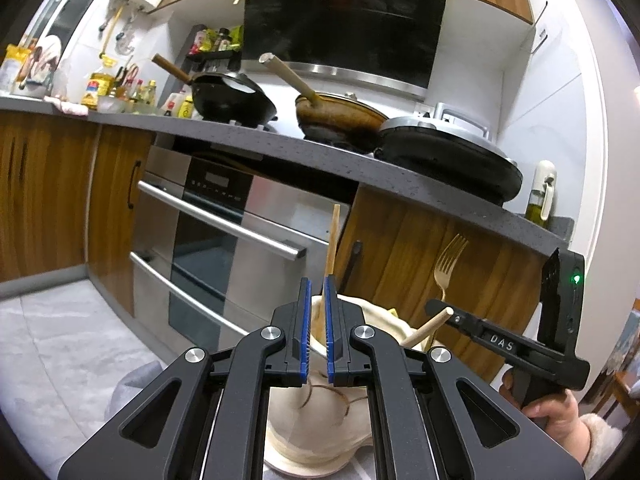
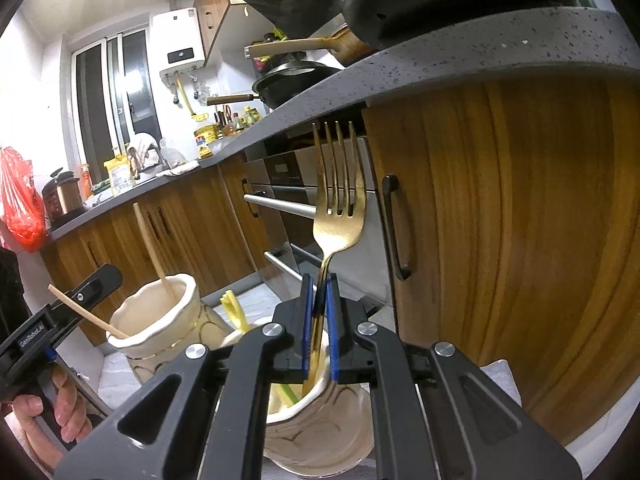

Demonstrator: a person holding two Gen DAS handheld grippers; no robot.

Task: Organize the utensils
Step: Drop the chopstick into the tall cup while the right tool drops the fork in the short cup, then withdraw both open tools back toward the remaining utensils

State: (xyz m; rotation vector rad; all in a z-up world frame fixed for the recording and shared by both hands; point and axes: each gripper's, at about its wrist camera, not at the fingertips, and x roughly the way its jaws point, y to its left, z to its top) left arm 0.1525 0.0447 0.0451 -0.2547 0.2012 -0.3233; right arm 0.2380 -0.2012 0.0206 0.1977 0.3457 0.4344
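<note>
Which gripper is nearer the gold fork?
Right. The right gripper is shut on the gold fork, holding its handle over a cream cup. The left gripper is off to the side, above the other cup holding chopsticks.
</note>
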